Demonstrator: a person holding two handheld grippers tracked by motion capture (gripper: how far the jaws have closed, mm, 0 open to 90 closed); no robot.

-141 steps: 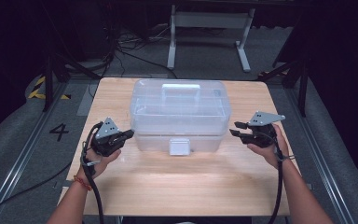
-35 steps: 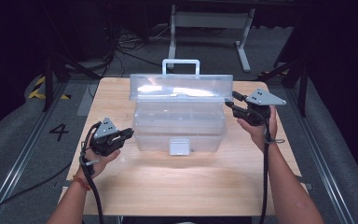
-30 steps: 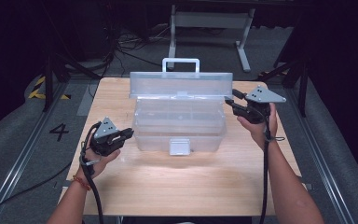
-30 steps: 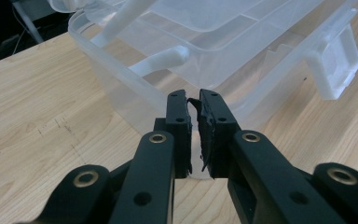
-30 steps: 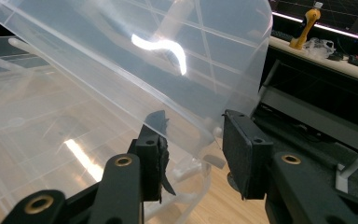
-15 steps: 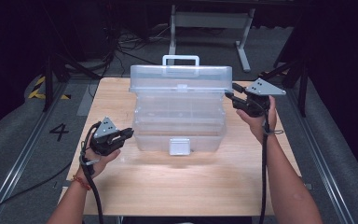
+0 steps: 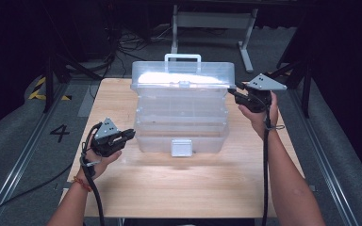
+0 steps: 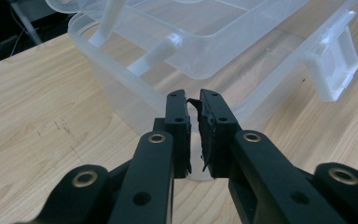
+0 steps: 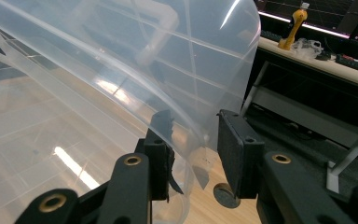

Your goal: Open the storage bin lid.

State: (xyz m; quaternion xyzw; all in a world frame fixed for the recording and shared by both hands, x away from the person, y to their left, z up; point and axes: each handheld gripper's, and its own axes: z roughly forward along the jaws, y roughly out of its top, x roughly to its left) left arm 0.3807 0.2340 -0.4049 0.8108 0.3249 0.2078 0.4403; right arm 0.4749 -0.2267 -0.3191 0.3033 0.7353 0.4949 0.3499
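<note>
The clear plastic box [image 7: 181, 127] sits mid-tabletop [image 7: 179, 188], its lid [image 7: 184, 80] raised upright. The right tool [image 7: 236, 94] has been closing on the lid's edge; a slip could drop it. The left tool [image 7: 131, 134], closed on the box's rim, steadies it.

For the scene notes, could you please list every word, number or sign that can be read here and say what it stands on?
"4": a dark numeral on the grey floor left of the table, in the high view.
No writing can be made out on the clear plastic box or its front latch.
</note>
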